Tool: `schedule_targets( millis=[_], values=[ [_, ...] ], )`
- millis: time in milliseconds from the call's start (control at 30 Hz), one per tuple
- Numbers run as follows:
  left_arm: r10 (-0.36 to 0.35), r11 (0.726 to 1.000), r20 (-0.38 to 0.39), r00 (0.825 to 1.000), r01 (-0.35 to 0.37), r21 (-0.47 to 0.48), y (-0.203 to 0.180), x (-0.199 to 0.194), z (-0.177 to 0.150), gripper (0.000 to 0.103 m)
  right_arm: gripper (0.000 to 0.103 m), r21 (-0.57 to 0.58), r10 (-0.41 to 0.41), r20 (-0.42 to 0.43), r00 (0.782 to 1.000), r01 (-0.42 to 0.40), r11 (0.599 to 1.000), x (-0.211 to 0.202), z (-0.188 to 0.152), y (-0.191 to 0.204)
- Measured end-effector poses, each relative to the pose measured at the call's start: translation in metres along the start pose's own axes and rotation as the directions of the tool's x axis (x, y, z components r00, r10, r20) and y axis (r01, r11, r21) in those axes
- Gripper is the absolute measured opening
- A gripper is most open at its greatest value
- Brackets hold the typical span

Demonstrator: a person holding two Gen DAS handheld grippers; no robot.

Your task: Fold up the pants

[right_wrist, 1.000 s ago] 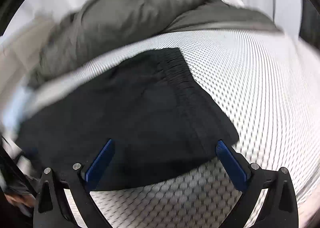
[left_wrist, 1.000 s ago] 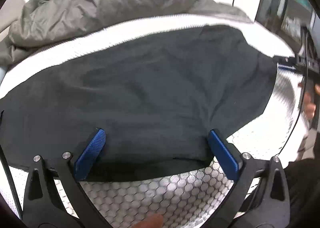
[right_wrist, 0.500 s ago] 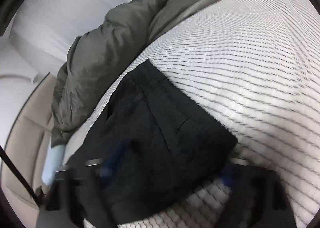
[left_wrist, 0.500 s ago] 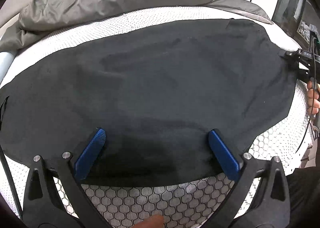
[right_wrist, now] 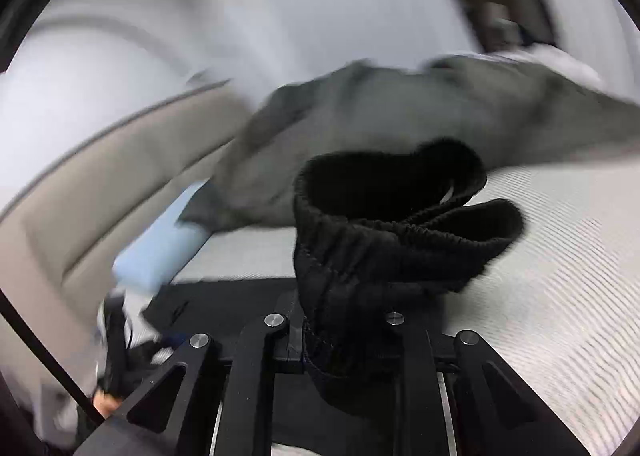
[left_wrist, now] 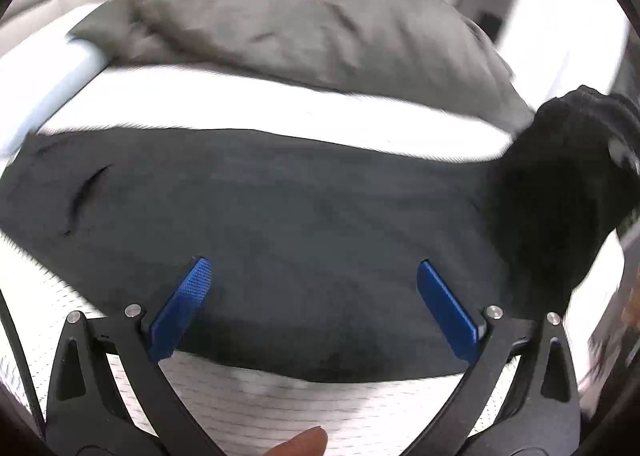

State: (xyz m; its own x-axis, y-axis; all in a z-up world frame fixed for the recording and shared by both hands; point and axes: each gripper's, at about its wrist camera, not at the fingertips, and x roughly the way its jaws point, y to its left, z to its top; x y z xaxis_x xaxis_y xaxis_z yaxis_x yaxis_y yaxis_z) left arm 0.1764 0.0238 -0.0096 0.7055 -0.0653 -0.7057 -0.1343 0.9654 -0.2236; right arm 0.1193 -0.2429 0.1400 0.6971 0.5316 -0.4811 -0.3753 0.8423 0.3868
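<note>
Black pants [left_wrist: 280, 216] lie spread flat on a white mesh mattress [left_wrist: 280, 404]. My left gripper [left_wrist: 314, 296] is open just above the pants' near edge, blue pads [left_wrist: 184, 308] wide apart, holding nothing. My right gripper [right_wrist: 340, 330] is shut on the pants' elastic waistband [right_wrist: 384, 252], which it holds lifted off the bed, bunched and open at the top. That raised waistband end shows in the left wrist view [left_wrist: 560, 196] at the right.
A rumpled grey duvet [left_wrist: 320, 24] lies across the far side of the bed, also in the right wrist view [right_wrist: 400, 112]. A light blue pillow [right_wrist: 160, 252] lies at the left by a beige headboard [right_wrist: 80, 184]. A fingertip [left_wrist: 300, 442] shows at the bottom.
My right gripper closed on the waistband and lifted it off the mattress. My left gripper stayed open and shifted along the pants' near edge; both views swung.
</note>
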Motion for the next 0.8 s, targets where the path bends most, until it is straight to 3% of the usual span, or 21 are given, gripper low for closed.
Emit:
schedule_targets(
  millis=[100,167,233,267,300,367,433,467,567,700,800],
  values=[
    [0.044,0.992,0.004,0.999,-0.043,-0.116,0.044,-0.003,0.006,0.102,0.018,-0.1,0.082,-0.089,0.993,-0.091,0.991,0.054,0.0,0.06],
    [0.077,0.984,-0.002,0.997,-0.076,-0.161,0.066,-0.002,0.007,0.102,0.027,-0.147,0.116,-0.193,0.974,-0.145,0.978,0.099,-0.021,0.088],
    [0.104,0.972,-0.009,0.994,-0.104,-0.21,0.086,-0.003,0.005,0.102,0.049,-0.157,0.151,-0.333,0.931,-0.212,0.965,0.134,-0.048,0.1],
    [0.102,0.969,-0.011,0.995,-0.102,-0.225,0.093,-0.004,0.005,0.102,0.05,-0.156,0.164,-0.436,0.885,-0.254,0.955,0.155,-0.064,0.106],
    [0.094,0.968,-0.01,0.996,-0.093,-0.233,0.096,-0.006,0.005,0.102,0.051,-0.164,0.151,-0.477,0.866,-0.256,0.953,0.162,-0.073,0.107],
    [0.068,0.97,0.002,0.998,-0.065,-0.232,0.098,-0.009,0.006,0.102,0.062,-0.193,0.115,-0.51,0.852,-0.244,0.95,0.154,-0.087,0.103],
    [0.027,0.976,0.017,0.999,-0.023,-0.215,0.089,-0.011,0.007,0.102,0.078,-0.182,0.125,-0.483,0.867,-0.239,0.954,0.138,-0.084,0.091],
    [-0.003,0.98,0.016,1.0,0.006,-0.198,0.08,-0.009,0.008,0.102,0.082,-0.17,0.131,-0.456,0.88,-0.231,0.958,0.127,-0.081,0.081],
    [-0.082,0.992,-0.017,0.996,0.08,-0.095,0.041,-0.005,0.008,0.102,0.084,-0.138,0.107,-0.39,0.915,-0.173,0.975,0.099,-0.072,0.051],
    [-0.07,0.995,-0.066,0.995,0.075,0.066,-0.008,0.011,0.002,0.102,0.085,-0.063,0.043,-0.362,0.931,-0.07,0.996,0.083,-0.076,0.011],
    [-0.061,0.99,-0.134,0.989,0.077,0.118,-0.025,0.029,-0.006,0.074,0.085,-0.009,-0.004,-0.356,0.934,0.001,1.0,0.087,-0.077,-0.016]
  ],
)
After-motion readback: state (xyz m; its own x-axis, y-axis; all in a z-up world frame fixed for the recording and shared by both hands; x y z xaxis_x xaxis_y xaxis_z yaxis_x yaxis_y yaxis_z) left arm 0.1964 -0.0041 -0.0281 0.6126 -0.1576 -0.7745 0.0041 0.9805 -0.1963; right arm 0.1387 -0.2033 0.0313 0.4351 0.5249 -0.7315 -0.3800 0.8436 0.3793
